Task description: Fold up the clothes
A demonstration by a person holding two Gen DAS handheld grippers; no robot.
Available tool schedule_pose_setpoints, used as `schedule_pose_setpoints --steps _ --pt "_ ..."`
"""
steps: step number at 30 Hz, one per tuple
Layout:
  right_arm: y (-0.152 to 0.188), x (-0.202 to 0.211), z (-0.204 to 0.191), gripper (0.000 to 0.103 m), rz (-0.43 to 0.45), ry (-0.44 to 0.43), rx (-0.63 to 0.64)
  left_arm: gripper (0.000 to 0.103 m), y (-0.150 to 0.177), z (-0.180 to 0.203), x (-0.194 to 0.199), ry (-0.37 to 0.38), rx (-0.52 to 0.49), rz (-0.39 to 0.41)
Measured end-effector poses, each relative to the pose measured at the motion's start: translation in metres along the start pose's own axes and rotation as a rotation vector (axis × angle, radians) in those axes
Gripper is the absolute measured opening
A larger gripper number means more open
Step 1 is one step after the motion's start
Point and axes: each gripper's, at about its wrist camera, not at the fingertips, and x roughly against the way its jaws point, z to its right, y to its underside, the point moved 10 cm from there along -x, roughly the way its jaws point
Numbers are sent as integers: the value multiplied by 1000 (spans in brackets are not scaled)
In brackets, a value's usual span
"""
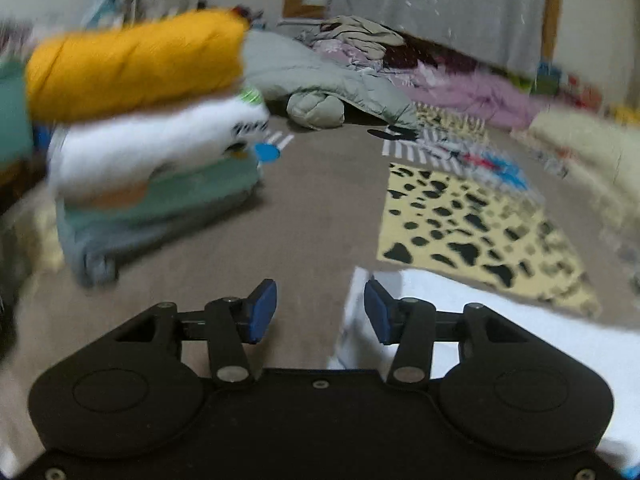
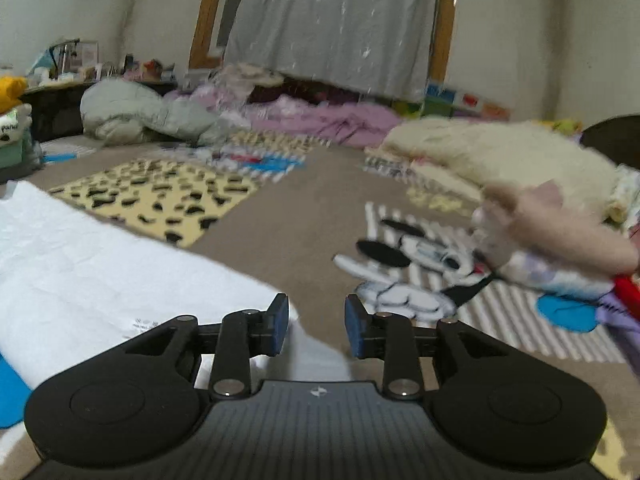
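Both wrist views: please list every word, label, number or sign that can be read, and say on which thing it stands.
"pand": dark letters on the white folded garment at the left edge of the right wrist view; the word is cut off.
White folded garment in the stack: dark print, too blurred to read.
White cloth: small grey print near the right tool, too small to read.
Right tool body: a small emblem, no letters.

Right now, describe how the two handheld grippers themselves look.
Both are matte black, with two round lobes and pivoting link arms fixed by silver screws. The left gripper and right gripper each carry blue pads on the fingertips. The right body has ribbing and a small white logo.
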Motion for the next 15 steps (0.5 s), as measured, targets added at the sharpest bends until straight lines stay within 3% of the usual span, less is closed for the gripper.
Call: schedule_pose_setpoints --steps 3,7,9,10,13,14,15 --pt "-3 14 -18 32 37 -61 26 48 20 3 1 96 95 -45" --pt "6 19 -56 32 17 -190 76 47 38 11 -10 83 119 -66" --pt "17 13 -74 32 -39 -238 108 18 41 17 -14 46 77 -56" --pt "25 6 -78 32 -80 -247 117 13 40 20 -13 20 45 -53" --pt "24 1 -73 33 -104 -273 65 16 32 26 -4 -37 -21 -23" --pt "21 2 -69 33 -99 -283 43 26 33 26 -7 -59 -52 -42" --pt "19 4 -67 33 -90 -292 26 29 35 25 -10 -85 -81 -64"
